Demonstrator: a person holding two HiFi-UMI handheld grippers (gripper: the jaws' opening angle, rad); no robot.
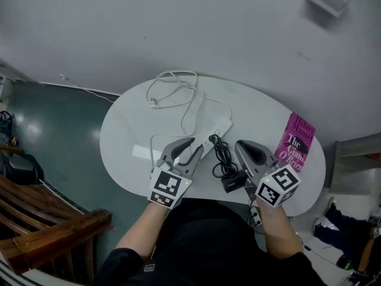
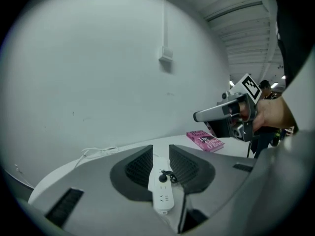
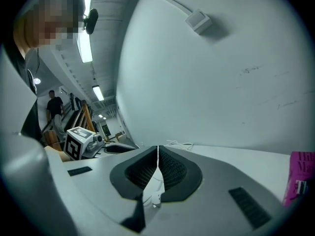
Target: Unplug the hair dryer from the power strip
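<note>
A white power strip (image 1: 219, 130) lies slantwise mid-table, and a black plug (image 1: 213, 139) sits in it. From the plug a coiled black cord (image 1: 223, 158) runs to the dark body of the hair dryer (image 1: 233, 182) near the front edge. My left gripper (image 1: 196, 146) hovers just left of the strip's near end, open. In the left gripper view the strip (image 2: 161, 191) and plug (image 2: 162, 177) show in the gap between my open, empty left gripper (image 2: 161, 151). My right gripper (image 1: 239, 143) is right of the cord, its jaws shut (image 3: 158, 149) on nothing.
A pink book (image 1: 296, 143) lies at the table's right edge. The strip's white cable (image 1: 178, 91) loops over the far side of the round white table (image 1: 125, 130). A white sheet (image 1: 143, 152) lies left of my left gripper. Wooden furniture (image 1: 41, 219) stands at lower left.
</note>
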